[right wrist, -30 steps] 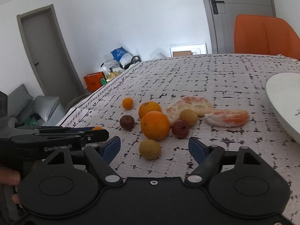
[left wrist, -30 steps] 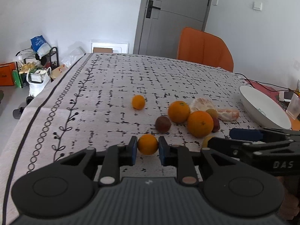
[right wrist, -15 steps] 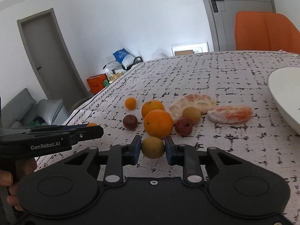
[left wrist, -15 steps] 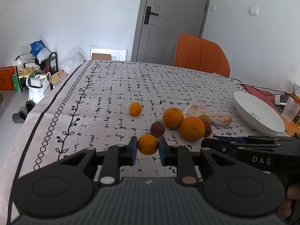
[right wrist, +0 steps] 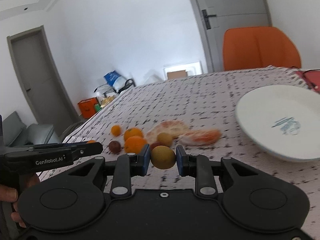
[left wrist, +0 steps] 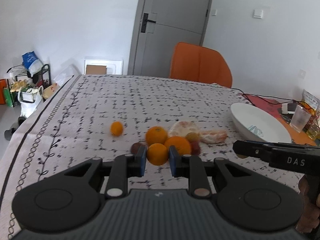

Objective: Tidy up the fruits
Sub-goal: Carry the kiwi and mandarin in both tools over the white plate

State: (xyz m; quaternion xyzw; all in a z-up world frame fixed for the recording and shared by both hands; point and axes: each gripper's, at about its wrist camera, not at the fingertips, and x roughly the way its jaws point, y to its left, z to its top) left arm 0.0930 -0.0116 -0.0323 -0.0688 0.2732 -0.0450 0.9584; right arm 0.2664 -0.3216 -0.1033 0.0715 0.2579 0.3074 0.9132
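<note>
My left gripper (left wrist: 157,158) is shut on a small orange (left wrist: 157,153) and holds it above the tablecloth. My right gripper (right wrist: 163,161) is shut on a yellow-green round fruit (right wrist: 163,157), also lifted. On the cloth lie two larger oranges (left wrist: 156,135) (left wrist: 178,144), a small mandarin (left wrist: 116,128), a dark brown fruit (left wrist: 135,147), a red fruit (left wrist: 195,148), a small yellow fruit (left wrist: 192,136) and peeled citrus pieces (left wrist: 214,136). A white plate (right wrist: 280,118) stands to the right. The right gripper shows in the left wrist view (left wrist: 280,154).
An orange chair (left wrist: 200,64) stands behind the far table edge. A glass (left wrist: 300,118), a snack bag and a red mat with cables lie beyond the plate. The table's left edge (left wrist: 12,160) drops off to the floor with bags and a rack.
The right gripper closed on the yellow-green fruit and lifted it. Both grippers rose and moved rightwards, nearer the plate, each with its fruit.
</note>
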